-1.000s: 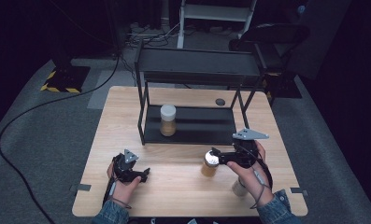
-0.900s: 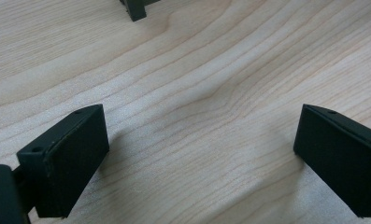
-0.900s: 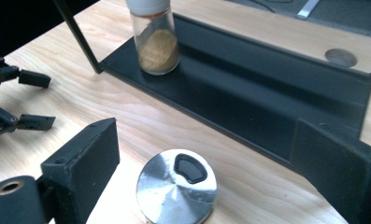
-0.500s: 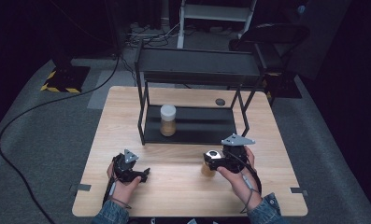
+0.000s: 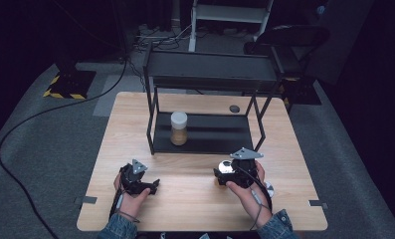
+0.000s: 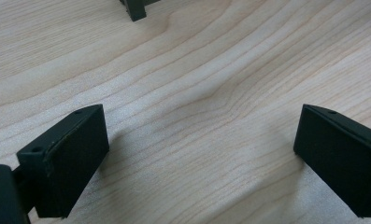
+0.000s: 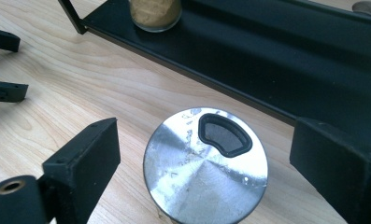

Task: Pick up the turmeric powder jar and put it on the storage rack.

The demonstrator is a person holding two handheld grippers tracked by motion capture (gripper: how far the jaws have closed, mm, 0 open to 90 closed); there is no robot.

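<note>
Lowered since a second ago, the right hand-held gripper (image 7: 204, 163) straddles, jaws wide and ungripped, the round steel-lidded jar (image 7: 205, 166) on the wooden table (image 5: 195, 199), so grasping and shelving remain.

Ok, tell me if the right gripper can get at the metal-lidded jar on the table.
Probably yes: the right gripper hangs just above the metal-lidded jar, jaws open on either side of the lid, nothing between.

Left claw (image 6: 199, 154), right claw (image 7: 206, 172) agape
</note>
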